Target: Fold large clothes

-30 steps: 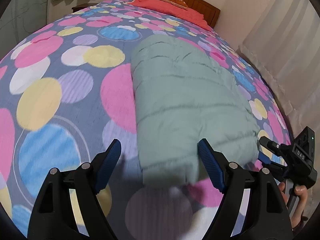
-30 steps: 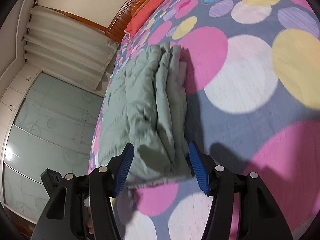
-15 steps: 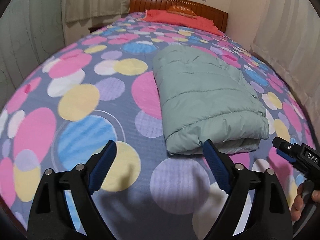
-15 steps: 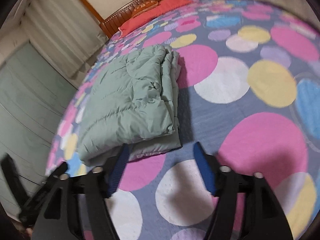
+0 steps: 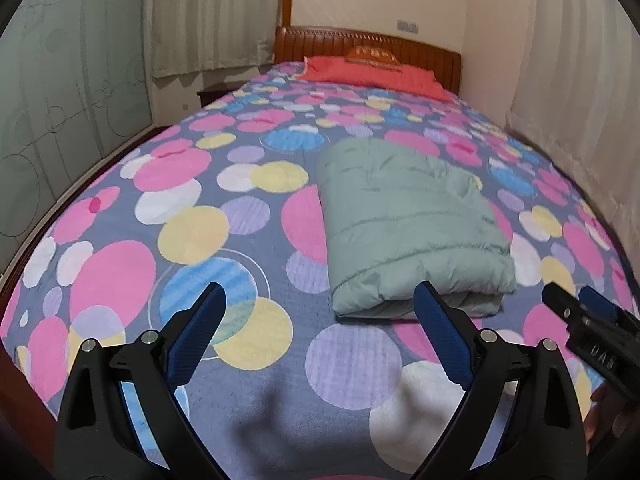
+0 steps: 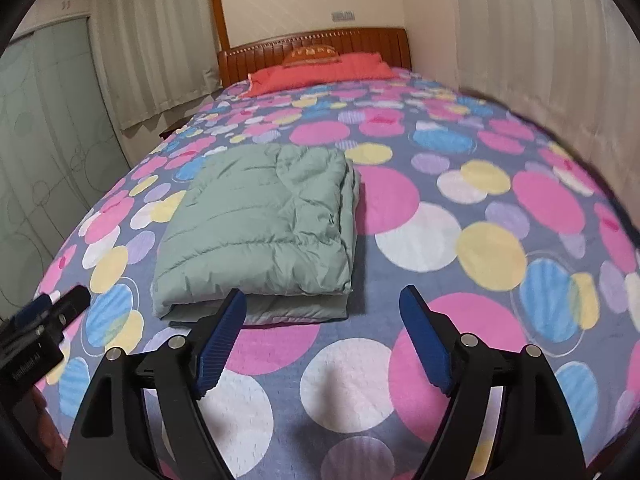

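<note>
A pale green padded garment (image 5: 408, 224) (image 6: 260, 228) lies folded into a thick rectangle on the bed, its stacked edge toward me. My left gripper (image 5: 320, 308) hovers open above the bedspread, short of the garment's near edge, with nothing between its blue pads. My right gripper (image 6: 324, 312) is also open and empty, a little in front of the garment's near right corner. The right gripper's tip (image 5: 576, 312) shows at the right edge of the left wrist view, and the left gripper's tip (image 6: 52, 308) appears at the left edge of the right wrist view.
The bed carries a grey spread with coloured circles (image 5: 224, 232) (image 6: 480, 240). A red pillow (image 5: 372, 74) (image 6: 320, 70) rests against the wooden headboard (image 5: 368, 42). Curtains (image 5: 208, 16) and frosted sliding doors (image 6: 44, 152) stand to the left; a curtained wall (image 6: 540, 48) lines the right.
Both grippers have drawn back and risen from the garment's near edge, staying open. The folded garment now lies farther off and untouched.
</note>
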`<state>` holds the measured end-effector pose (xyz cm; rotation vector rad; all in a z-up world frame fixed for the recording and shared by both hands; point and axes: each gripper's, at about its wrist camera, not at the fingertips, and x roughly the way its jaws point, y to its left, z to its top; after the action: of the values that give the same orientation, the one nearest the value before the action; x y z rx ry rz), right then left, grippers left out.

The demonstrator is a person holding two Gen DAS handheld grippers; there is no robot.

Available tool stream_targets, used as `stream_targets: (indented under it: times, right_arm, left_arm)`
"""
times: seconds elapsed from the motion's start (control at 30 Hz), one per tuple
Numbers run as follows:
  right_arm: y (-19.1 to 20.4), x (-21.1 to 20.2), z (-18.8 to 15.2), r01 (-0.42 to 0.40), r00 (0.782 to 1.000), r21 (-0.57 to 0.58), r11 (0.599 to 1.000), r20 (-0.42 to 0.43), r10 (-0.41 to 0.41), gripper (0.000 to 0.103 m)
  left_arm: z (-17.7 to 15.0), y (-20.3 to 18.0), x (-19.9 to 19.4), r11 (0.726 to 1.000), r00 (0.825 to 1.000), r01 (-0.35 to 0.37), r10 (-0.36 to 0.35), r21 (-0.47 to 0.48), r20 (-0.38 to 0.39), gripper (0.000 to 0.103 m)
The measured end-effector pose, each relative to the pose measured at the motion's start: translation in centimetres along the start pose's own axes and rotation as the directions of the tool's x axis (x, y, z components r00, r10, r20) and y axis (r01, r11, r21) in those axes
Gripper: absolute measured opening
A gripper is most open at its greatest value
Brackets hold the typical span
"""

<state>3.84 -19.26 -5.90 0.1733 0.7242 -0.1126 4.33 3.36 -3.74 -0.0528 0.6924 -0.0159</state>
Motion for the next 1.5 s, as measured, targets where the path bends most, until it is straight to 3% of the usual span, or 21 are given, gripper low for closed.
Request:
stream_targets:
  times: [0.37, 1.5]
  right_arm:
    - [1.1, -3.0, 0.1, 0.006, 0.998, -0.025, 1.0, 0.065, -0.004, 0.078]
    - [1.4, -3.9, 0.0, 0.004, 0.997, -0.028, 1.0, 0.079, -0.001, 0.078]
  left_arm:
    - [0.0, -0.6, -2.7, 1.0, 0.999, 0.005, -0.005, -0.008, 0.053, 0.096]
    - [-0.2, -1.5, -4.1, 1.0, 0.998, 0.015, -0.015, 0.005, 0.069, 0.096]
